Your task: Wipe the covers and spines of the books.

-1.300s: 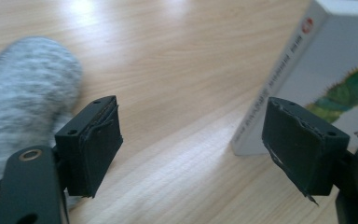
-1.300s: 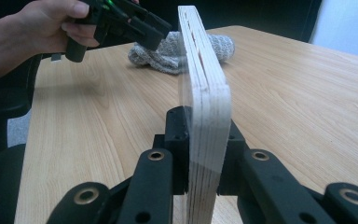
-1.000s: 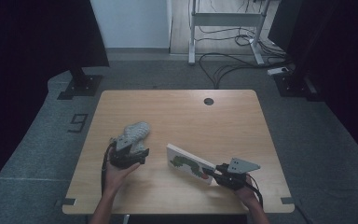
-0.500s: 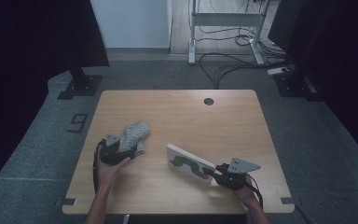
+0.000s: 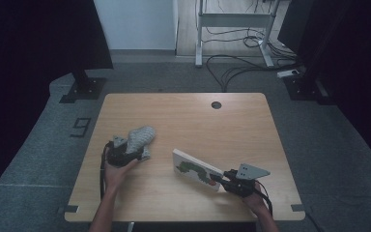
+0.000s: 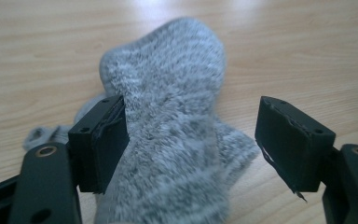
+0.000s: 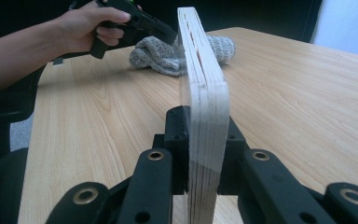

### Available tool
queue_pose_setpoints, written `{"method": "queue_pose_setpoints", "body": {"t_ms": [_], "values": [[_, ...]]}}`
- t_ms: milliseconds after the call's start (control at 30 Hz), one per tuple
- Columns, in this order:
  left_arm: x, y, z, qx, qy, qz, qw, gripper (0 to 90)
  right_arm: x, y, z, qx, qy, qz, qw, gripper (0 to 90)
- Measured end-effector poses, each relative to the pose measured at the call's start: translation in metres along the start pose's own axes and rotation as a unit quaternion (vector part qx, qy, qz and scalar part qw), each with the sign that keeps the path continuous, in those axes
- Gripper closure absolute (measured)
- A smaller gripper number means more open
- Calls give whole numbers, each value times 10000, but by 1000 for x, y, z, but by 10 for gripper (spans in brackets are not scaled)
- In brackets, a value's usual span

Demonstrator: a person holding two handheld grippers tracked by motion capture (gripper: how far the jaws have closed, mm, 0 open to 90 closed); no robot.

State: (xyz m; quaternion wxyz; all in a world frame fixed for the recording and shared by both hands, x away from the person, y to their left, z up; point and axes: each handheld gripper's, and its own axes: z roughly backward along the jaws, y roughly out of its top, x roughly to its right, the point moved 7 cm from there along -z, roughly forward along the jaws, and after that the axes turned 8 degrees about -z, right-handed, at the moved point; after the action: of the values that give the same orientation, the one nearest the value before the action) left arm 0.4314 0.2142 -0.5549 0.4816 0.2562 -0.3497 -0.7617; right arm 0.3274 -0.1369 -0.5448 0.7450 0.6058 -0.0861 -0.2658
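Observation:
A fluffy grey sock (image 5: 141, 137) (image 6: 168, 88) lies on the wooden table (image 5: 198, 116) at the left. My left gripper (image 5: 133, 151) (image 6: 191, 135) straddles it. Its jaws have just been closing: one pad (image 6: 107, 140) touches the sock, the other pad (image 6: 289, 140) stands off it. My right gripper (image 5: 222, 178) (image 7: 205, 140) is shut on the edge of a thick board book (image 5: 195, 169) (image 7: 200, 70) with a green caterpillar on its cover, held tilted above the table at the front right. In the right gripper view the sock (image 7: 216, 46) and the left gripper (image 7: 142, 23) lie beyond the book.
A round cable hole (image 5: 216, 105) sits near the table's far edge. Beyond the table are a desk frame (image 5: 232, 21), floor cables (image 5: 241, 67) and dark stands (image 5: 84, 87).
My left hand has shifted a little to the left and lower beside the sock. The right hand and the book have kept still.

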Motion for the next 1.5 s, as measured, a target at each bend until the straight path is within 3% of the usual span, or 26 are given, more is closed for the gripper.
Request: {"method": "queue_pose_setpoints", "body": {"t_ms": [67,133,200,367,467,667,1000,1233,1367,1500], "values": [[-2,0,-7,55,19,147,9999,290,0,0,0,-1,3,0,10000,782],[-3,-3,-14,-68,17,173,9998,321,0,0,0,-3,2,4,10000,782],[-3,-8,-19,-288,9,152,9995,328,0,0,0,-4,3,2,10000,782],[-1,-11,-19,-403,2,145,9991,359,-1,0,0,-11,3,15,10000,781],[1,-15,-21,-541,-111,140,9984,369,-1,0,0,-10,-1,9,10000,782],[2,-17,-23,-636,-75,96,9979,412,0,0,0,-15,14,7,10000,782],[4,-18,-23,-681,-62,-18,9977,601,-1,0,0,-12,11,-2,10000,781],[3,-13,-17,-494,-178,51,9986,694,0,0,0,-9,10,-13,10000,782],[5,-5,-5,-181,-244,98,9995,699,0,0,0,-2,8,-16,10000,781],[10,6,10,216,-560,264,9978,699,1,0,0,8,9,-27,10000,781]]}}
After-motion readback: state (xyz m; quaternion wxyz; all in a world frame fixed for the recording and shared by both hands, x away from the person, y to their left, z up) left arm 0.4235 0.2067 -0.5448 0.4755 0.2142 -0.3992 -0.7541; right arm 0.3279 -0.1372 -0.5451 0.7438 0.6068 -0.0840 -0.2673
